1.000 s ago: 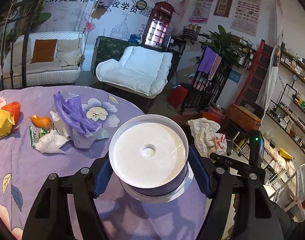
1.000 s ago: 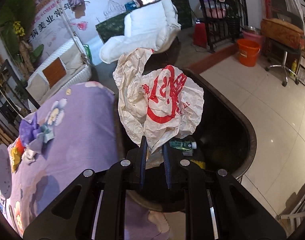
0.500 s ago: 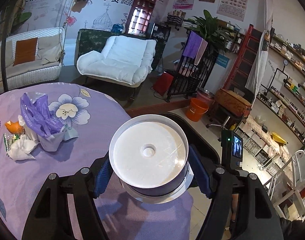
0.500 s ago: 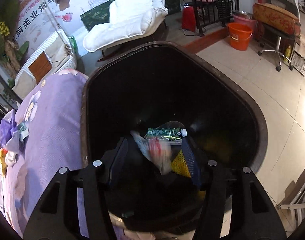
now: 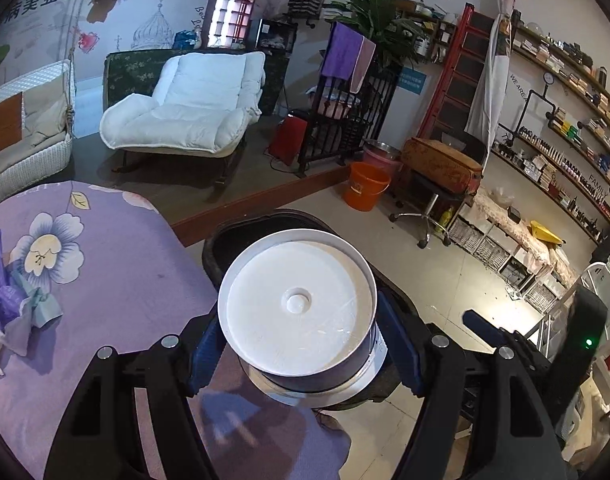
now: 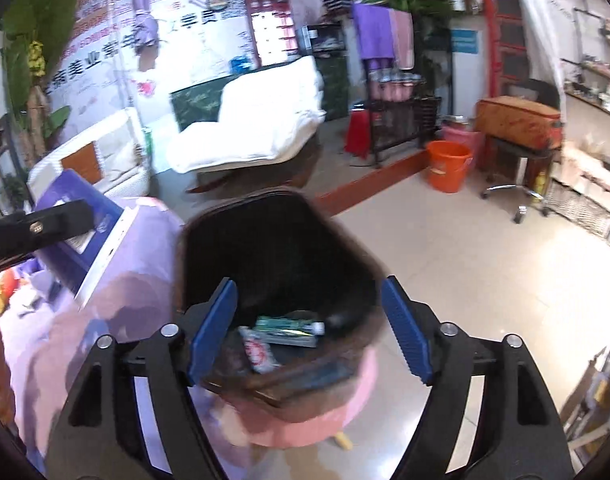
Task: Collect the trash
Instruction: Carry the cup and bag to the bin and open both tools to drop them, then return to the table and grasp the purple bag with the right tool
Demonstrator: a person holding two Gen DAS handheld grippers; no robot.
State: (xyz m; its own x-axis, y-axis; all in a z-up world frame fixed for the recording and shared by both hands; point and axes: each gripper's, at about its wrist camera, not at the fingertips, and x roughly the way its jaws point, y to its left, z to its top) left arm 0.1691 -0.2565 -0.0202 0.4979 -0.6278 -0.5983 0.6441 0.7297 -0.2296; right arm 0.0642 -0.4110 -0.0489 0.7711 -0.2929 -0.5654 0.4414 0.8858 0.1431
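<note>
My left gripper (image 5: 303,344) is shut on a round white-lidded container (image 5: 297,304) and holds it over the near edge of a black trash bin (image 5: 273,222) beside the table. My right gripper (image 6: 309,330) is open and empty above the same black bin (image 6: 277,240). Inside the bin lie the crumpled white and red plastic bag (image 6: 259,352) and a green carton (image 6: 287,326). More trash, a purple bag and crumpled paper (image 5: 9,300), lies on the purple flowered tablecloth (image 5: 117,280) at the left. The right wrist view is blurred.
The left gripper and its container show at the left in the right wrist view (image 6: 65,236). On the tiled floor stand an orange bucket (image 5: 365,190), a stool (image 5: 437,200) and a white armchair (image 5: 193,116). Shelves line the right wall.
My right gripper opened and dropped the white and red bag into the bin, then rose. My left gripper carried the container to the right, from over the table to over the bin's edge.
</note>
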